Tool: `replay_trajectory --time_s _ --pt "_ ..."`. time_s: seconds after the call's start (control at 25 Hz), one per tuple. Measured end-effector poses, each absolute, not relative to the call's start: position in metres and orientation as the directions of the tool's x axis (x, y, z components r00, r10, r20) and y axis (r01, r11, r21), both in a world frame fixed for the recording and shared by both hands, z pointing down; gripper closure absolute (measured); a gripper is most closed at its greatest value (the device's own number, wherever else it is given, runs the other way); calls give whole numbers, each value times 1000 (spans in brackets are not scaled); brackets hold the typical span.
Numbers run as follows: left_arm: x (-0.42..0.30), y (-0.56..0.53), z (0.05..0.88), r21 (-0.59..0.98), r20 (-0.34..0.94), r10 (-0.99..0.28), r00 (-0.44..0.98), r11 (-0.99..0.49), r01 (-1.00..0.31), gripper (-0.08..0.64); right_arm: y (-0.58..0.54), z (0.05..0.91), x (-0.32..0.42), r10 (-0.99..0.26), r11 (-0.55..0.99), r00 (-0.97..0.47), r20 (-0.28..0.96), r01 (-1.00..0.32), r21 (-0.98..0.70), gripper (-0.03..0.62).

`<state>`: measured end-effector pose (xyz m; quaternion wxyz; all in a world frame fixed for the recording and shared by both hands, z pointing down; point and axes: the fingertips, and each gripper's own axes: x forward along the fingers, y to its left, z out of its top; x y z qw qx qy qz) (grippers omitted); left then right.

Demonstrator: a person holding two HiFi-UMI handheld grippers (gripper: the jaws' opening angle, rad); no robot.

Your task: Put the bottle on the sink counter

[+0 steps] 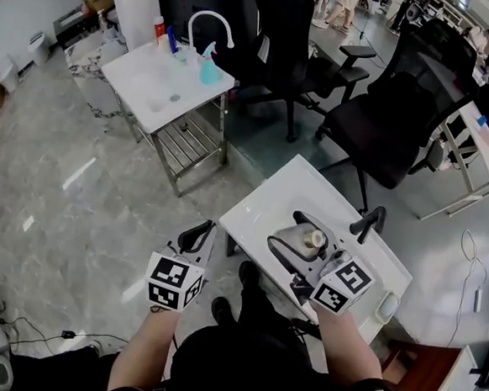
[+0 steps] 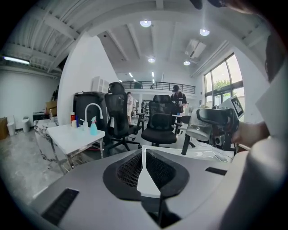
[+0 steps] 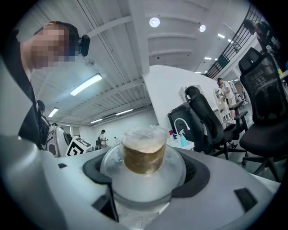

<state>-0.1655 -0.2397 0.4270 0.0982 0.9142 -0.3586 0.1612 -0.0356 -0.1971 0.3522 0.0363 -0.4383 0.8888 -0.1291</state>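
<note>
**Two white tops on a grey marbled floor**

The near white counter carries a black tap and, at its right corner, a small white oval item. The far sink table, on a metal frame, bears a curved white tap, a teal spray bottle and a red bottle. Black office chairs stand on the floor.

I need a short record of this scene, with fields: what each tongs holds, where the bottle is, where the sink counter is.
right tongs: shut on the bottle
left tongs: shut, empty
bottle: held over the white table, not on the sink counter
sink counter: farther ahead, to the left; a faucet and a spray bottle stand on it
</note>
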Motion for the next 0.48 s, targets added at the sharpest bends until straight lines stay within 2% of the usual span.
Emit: replay_trajectory --time_s 0.48 --pt "-139 -294 497 155 462 -555 692 -718 -679 531 -268 416 -47 -735 629 -665 131 -741 -237 236"
